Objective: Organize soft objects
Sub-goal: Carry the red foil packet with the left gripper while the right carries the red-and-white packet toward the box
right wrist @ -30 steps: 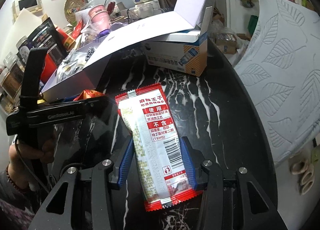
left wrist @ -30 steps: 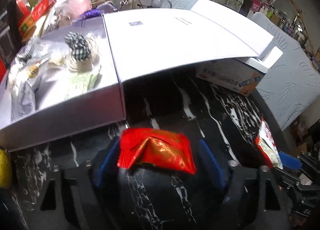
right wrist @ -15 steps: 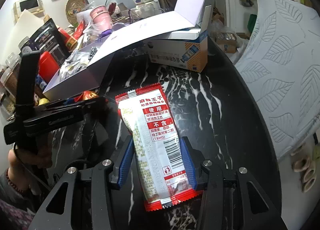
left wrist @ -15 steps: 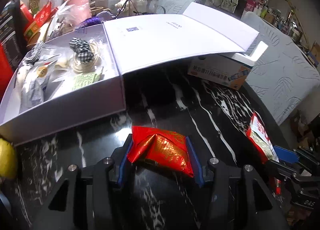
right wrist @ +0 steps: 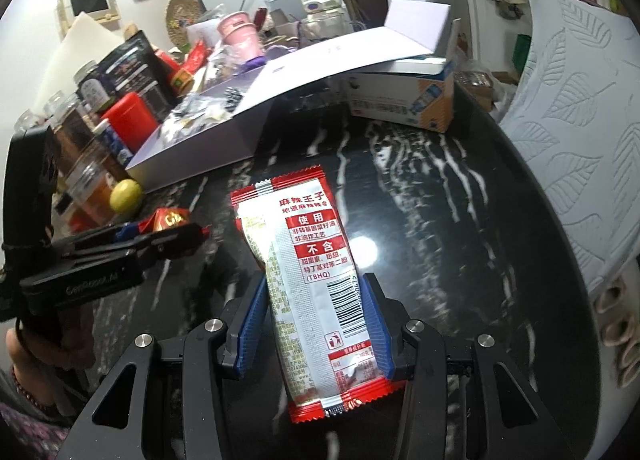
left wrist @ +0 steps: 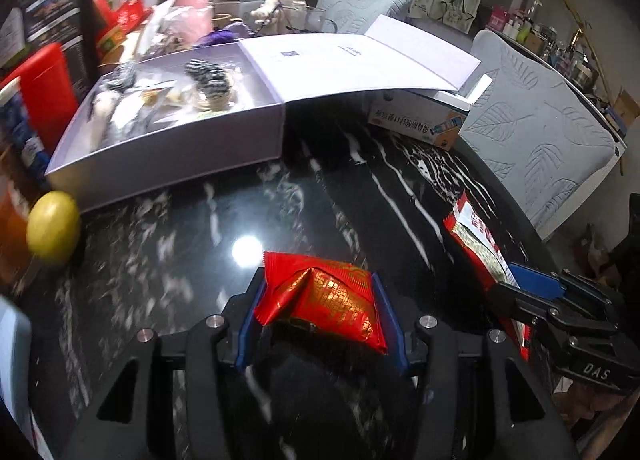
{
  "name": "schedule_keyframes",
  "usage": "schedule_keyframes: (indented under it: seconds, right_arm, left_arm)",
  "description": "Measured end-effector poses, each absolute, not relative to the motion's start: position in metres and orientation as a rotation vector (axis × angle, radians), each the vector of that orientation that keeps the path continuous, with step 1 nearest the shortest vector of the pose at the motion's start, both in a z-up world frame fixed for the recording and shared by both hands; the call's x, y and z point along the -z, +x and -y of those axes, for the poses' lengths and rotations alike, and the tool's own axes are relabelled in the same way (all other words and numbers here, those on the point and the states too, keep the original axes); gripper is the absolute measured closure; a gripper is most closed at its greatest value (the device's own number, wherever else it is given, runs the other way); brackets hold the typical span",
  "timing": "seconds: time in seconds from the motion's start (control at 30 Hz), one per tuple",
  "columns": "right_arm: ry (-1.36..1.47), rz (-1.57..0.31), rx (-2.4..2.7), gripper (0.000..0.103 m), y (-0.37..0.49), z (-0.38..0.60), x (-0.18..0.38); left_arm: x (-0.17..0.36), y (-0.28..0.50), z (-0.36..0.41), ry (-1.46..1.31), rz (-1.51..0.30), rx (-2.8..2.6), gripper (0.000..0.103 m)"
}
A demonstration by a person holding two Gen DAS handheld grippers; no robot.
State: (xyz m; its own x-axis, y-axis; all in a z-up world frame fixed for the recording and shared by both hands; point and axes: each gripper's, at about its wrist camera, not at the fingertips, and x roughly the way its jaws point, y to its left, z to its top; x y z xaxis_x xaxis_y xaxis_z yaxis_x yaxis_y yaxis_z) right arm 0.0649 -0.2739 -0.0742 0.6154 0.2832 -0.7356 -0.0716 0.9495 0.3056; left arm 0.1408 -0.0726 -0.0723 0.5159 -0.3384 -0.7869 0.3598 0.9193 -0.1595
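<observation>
My left gripper [left wrist: 320, 296] is shut on a small red and gold snack packet [left wrist: 324, 298] and holds it above the black marble table [left wrist: 200, 227]. My right gripper [right wrist: 316, 308] is shut on a long red and white snack packet [right wrist: 308, 268] and holds it over the table. The left gripper also shows in the right wrist view [right wrist: 160, 234], and the right gripper shows in the left wrist view [left wrist: 532, 286]. An open white box [left wrist: 172, 135] with several small wrapped items stands at the back left, its lid [left wrist: 352, 59] folded out to the right.
A yellow lemon [left wrist: 52, 225] lies by the box's near left corner. A blue and white carton [left wrist: 416, 119] props the lid. Jars, a red canister [right wrist: 130, 121] and clutter crowd the far left. A grey cushioned chair [right wrist: 576, 99] stands at the right.
The left gripper has closed on the red and gold packet and pulled back from the box, lifting it. The right gripper still holds the long packet, drawn back slightly.
</observation>
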Motion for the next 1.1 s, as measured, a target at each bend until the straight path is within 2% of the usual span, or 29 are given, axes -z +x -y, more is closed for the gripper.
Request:
schedule_keyframes:
  seconds: [0.67, 1.1]
  right_arm:
    - [0.217, -0.783, -0.413, 0.057, 0.024, 0.201, 0.036]
    - [0.170, -0.668, -0.492, 0.057, 0.030, 0.179, -0.008]
  left_arm:
    - [0.025, 0.059, -0.013, -0.045, -0.794, 0.224, 0.053]
    - [-0.023, 0.053, -0.037, -0.092, -0.650, 0.187, 0.053]
